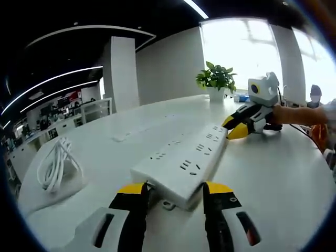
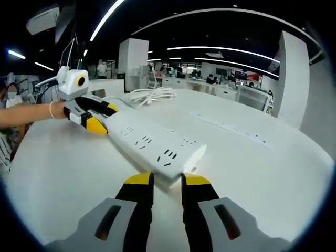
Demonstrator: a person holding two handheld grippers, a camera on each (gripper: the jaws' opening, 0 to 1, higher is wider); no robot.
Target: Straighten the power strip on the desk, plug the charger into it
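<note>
A long white power strip (image 1: 181, 160) (image 2: 152, 142) lies on the white desk (image 1: 278, 178). In the left gripper view its near end sits between my left gripper's (image 1: 174, 188) wide-set jaws, which close on its sides. My right gripper (image 2: 168, 181) is at the other end, its jaws close together with a corner of the strip in the narrow gap. Each gripper also appears in the other's view: the right gripper (image 1: 235, 127) at the strip's far end, the left gripper (image 2: 103, 117) astride its end. A coil of white cable (image 1: 58, 163) (image 2: 152, 94) lies beyond the strip.
A potted plant (image 1: 216, 80) stands at the desk's far edge. A small flat white piece (image 1: 121, 137) lies on the desk. A person's hand (image 1: 294, 114) and forearm (image 2: 26, 113) hold the grippers. Office desks and pillars stand behind.
</note>
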